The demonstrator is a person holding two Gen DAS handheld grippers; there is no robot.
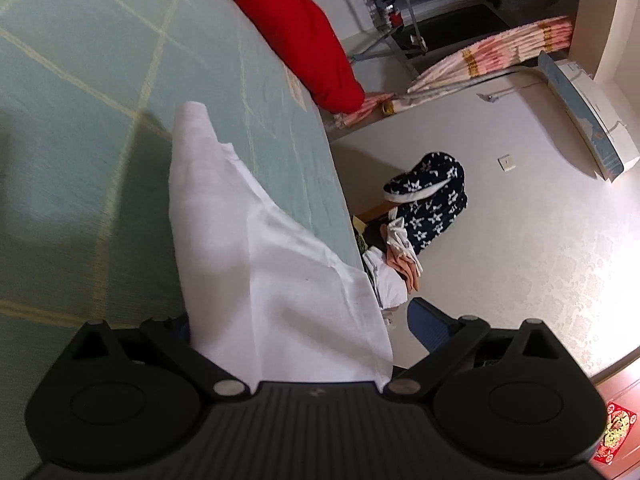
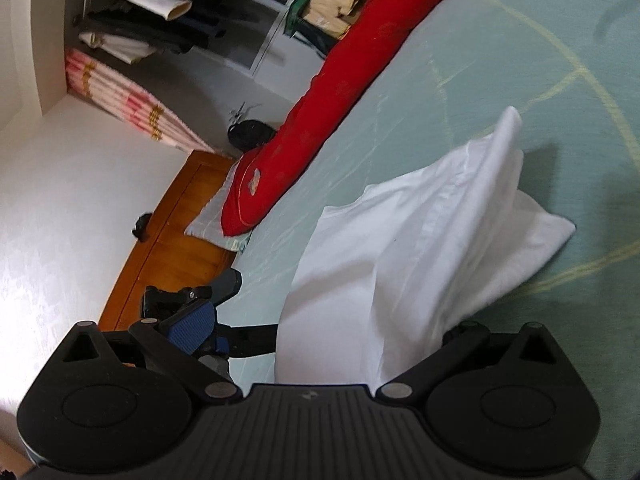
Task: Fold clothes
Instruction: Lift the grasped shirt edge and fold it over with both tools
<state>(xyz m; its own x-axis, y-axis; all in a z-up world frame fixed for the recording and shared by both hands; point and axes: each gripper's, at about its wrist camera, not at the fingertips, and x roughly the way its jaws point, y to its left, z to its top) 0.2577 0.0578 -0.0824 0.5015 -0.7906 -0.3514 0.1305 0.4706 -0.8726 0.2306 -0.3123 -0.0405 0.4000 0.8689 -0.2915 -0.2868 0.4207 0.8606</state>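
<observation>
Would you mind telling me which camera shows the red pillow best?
The right wrist view: the red pillow runs nearly full length along the bed's edge. The left wrist view shows only one end, cropped at the top.

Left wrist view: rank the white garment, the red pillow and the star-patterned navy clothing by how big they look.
1. white garment, though it is nearest the camera
2. red pillow, partly cut off
3. star-patterned navy clothing

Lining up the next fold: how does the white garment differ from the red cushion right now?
The white garment is lifted, draping in folds from the claws; the red cushion lies flat along the bed's edge. The garment is thin and crumpled, the cushion long and stuffed. Both are on the green sheet.
</observation>
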